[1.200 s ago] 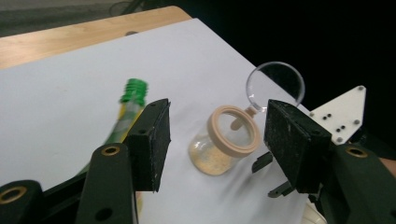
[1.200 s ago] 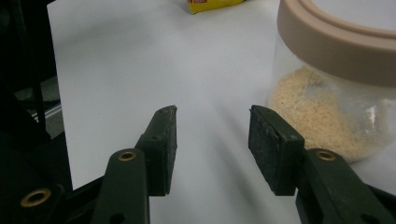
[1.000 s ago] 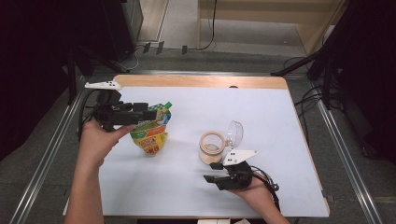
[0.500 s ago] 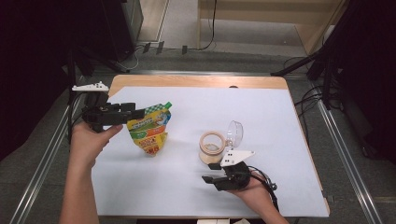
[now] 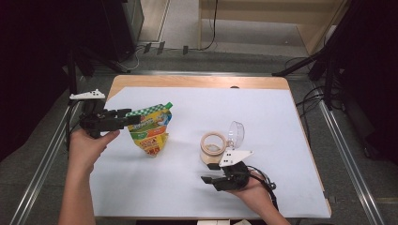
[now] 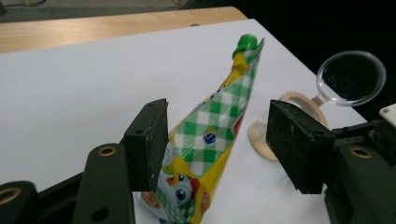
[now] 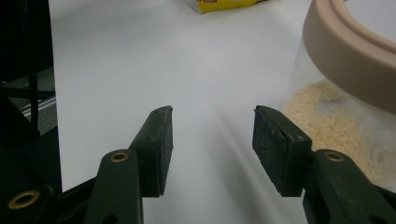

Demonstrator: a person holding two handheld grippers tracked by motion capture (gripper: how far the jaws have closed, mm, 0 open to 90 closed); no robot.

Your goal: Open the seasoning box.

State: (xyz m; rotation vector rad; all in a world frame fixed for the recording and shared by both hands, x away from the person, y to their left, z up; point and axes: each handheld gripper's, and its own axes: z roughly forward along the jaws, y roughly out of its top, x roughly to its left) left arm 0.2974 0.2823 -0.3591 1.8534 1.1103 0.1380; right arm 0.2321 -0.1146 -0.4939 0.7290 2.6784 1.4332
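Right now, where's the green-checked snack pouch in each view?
High view: snack pouch left of centre, beside the left gripper.
Left gripper view: centre, between the open jaws.
Right gripper view: yellow corner at top edge.
Shared landmark: clear jar with beige rim.

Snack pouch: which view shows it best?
The left gripper view. The snack pouch stands upright between that claw's open pads, with its green checks, cartoon print and green cap clear. The high view shows the whole pouch on the white table, small. The right gripper view catches just a yellow edge at the top.
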